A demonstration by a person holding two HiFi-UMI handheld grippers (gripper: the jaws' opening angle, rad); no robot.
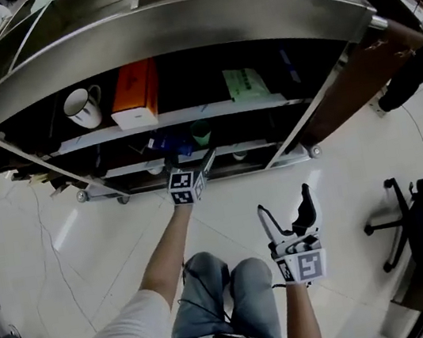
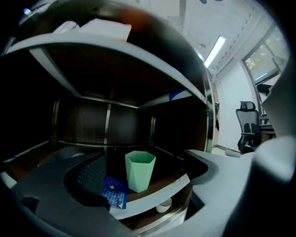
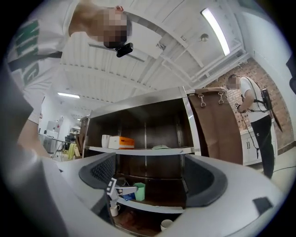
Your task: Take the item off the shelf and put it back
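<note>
Office workspace: swivel chair [image 2: 247, 126], metal shelving [image 1: 172, 26].

Up on the upper shelf [image 1: 210, 111] of the shelf unit [image 1: 172, 30]: mug [image 1: 83, 108] at the far left, box [image 1: 136, 94] just to its right, flat packet [image 1: 245, 84] further right, well apart from the box. One tier down, the cup [image 2: 139, 170] stands on the middle shelf [image 1: 248, 147] near its front edge, a mat [image 2: 114, 190] lying just left of it. The left gripper [image 1: 191, 159] is at that front edge, with the cup straight ahead, in line with the gap between its fingers and not touching them. Below, a small cup [image 2: 163, 206] sits on the bottom shelf. The right gripper [image 1: 285, 206] hangs well back over the floor [image 1: 87, 241], right of the person's knees [image 1: 221, 275]. An office chair [image 1: 401, 221] stands far right.
</note>
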